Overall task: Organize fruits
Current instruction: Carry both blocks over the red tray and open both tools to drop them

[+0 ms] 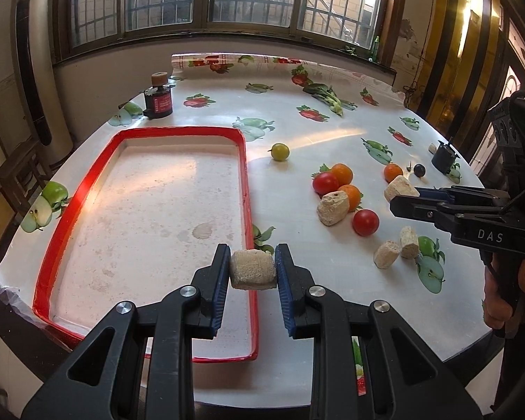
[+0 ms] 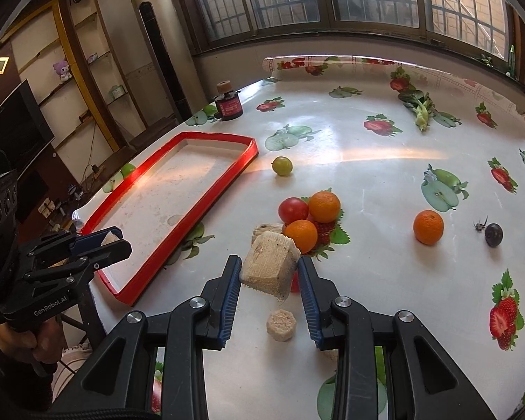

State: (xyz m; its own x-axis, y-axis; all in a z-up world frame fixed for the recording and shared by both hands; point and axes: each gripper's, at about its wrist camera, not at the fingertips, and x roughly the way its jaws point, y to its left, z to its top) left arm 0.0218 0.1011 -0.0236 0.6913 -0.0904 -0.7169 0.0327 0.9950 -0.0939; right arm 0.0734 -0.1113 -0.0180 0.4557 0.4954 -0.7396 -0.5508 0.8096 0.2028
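In the left wrist view, the left tongs [image 1: 252,269] at lower centre are clamped on a pale beige chunk [image 1: 252,268], held over the right rim of the red-edged tray [image 1: 245,189], which fills the left half of the frame on the fruit-print worktop [image 1: 332,133]. At right, the right tongs [image 1: 407,194] grip another beige piece [image 1: 397,186] above a cluster of red tomatoes [image 1: 325,183] and oranges [image 1: 342,173]; a green fruit [image 1: 280,151] lies alone near the tray. In the right wrist view, the right tongs [image 2: 269,273] at lower centre squeeze a large beige block [image 2: 270,268], above a small octagonal piece [image 2: 281,324] on the worktop [image 2: 367,161]. The tray [image 2: 164,241] sits at left, with the left tongs [image 2: 110,239] over its near end.
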